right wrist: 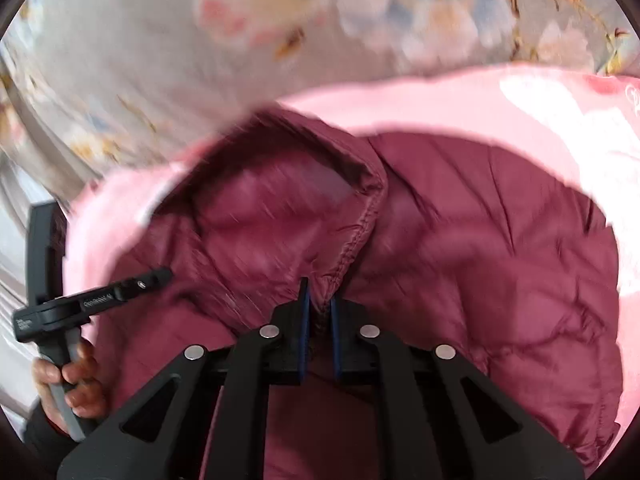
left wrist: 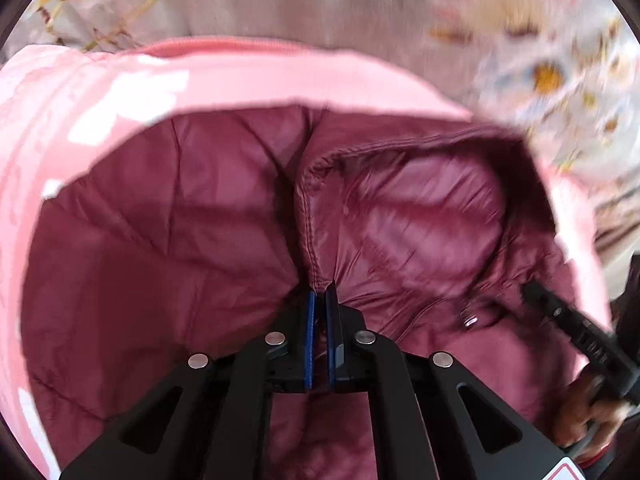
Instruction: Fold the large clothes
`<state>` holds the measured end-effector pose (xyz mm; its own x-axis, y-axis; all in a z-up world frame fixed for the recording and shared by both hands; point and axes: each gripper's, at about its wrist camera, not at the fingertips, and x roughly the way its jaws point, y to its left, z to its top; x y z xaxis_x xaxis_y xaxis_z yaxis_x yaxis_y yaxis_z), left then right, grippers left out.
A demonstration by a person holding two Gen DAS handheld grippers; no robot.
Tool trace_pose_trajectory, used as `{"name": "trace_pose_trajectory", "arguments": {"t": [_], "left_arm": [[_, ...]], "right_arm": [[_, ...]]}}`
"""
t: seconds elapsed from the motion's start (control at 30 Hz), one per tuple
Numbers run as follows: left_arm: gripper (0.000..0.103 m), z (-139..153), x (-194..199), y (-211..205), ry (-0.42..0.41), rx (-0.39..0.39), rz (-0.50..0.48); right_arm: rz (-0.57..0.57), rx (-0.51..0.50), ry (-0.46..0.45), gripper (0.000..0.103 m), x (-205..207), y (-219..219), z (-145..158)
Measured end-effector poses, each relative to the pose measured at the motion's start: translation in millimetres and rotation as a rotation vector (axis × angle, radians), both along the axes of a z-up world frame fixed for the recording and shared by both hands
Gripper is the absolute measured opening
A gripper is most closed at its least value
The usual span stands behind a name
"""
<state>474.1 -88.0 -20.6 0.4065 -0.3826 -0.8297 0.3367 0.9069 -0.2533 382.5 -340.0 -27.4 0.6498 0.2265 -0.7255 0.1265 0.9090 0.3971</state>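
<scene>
A maroon quilted puffer jacket (left wrist: 168, 240) lies on a pink cloth (left wrist: 240, 76); it also fills the right wrist view (right wrist: 480, 248). My left gripper (left wrist: 320, 300) is shut on a stitched edge of the jacket, with a fold of it raised ahead. My right gripper (right wrist: 318, 300) is shut on another stitched hem of the jacket. The right gripper shows in the left wrist view (left wrist: 568, 320) at the lower right, over the jacket. The left gripper shows in the right wrist view (right wrist: 96, 296) at the left. Both views are blurred by motion.
A floral bedsheet (right wrist: 160, 60) spreads beyond the pink cloth, also seen in the left wrist view (left wrist: 560, 72). The pink cloth (right wrist: 480, 100) rings the jacket. A hand (right wrist: 76, 384) grips the left gripper's handle.
</scene>
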Motion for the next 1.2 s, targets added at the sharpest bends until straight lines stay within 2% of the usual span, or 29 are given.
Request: {"name": "trace_pose_trajectory", "arguments": {"t": [0.27, 0.37, 0.47, 0.5, 0.6, 0.67, 0.77, 0.83, 0.97, 1.03, 1.1, 1.2], "left_arm": [[0.005, -4.2, -12.9, -16.9, -0.133, 0.108, -0.025], [0.013, -2.0, -16.9, -23.5, -0.178, 0.173, -0.013], [0.017, 14.4, -25.5, -16.0, -0.22, 0.177, -0.013], [0.021, 25.9, -29.2, -7.4, -0.242, 0.156, -0.008], [0.041, 62.3, -25.3, 6.0, -0.318, 0.12, 0.032], [0.043, 85.1, -8.5, 2.6, -0.352, 0.106, 0.065], [0.043, 110.0, 30.9, -5.5, -0.323, 0.044, 0.129], [0.043, 113.8, 52.4, -14.9, -0.283, 0.007, 0.138], [0.042, 83.5, 94.1, -36.8, -0.137, -0.004, 0.154], [0.042, 65.2, 99.5, -39.7, -0.074, -0.008, 0.151], [0.041, 49.7, 92.2, -41.4, -0.057, 0.012, 0.119], [0.041, 32.9, 75.7, -42.5, -0.091, 0.117, 0.078]], "right_arm": [[0.003, -0.063, -0.012, 0.007, -3.8, 4.6, -11.5], [0.001, -0.067, 0.0, 0.009, -3.3, 5.0, -9.2], [-0.023, -0.067, -0.022, 0.014, -12.9, 1.7, 13.2], [-0.032, -0.064, -0.052, 0.014, -16.2, -1.1, 25.5], [-0.075, -0.108, -0.126, 0.014, -10.8, -11.0, 61.1], [-0.09, -0.125, -0.151, 0.014, 7.4, -13.9, 78.1], [-0.127, -0.083, -0.192, 0.014, 42.4, -23.3, 94.7], [-0.156, -0.087, -0.196, 0.014, 67.9, -24.1, 96.1], [-0.151, -0.094, -0.13, 0.014, 102.6, -18.6, 75.2], [-0.121, -0.099, -0.076, 0.014, 112.6, -13.1, 57.3], [-0.09, -0.108, -0.052, 0.014, 109.2, -8.6, 44.9], [-0.061, -0.144, -0.026, 0.014, 97.2, -5.4, 29.6]]}}
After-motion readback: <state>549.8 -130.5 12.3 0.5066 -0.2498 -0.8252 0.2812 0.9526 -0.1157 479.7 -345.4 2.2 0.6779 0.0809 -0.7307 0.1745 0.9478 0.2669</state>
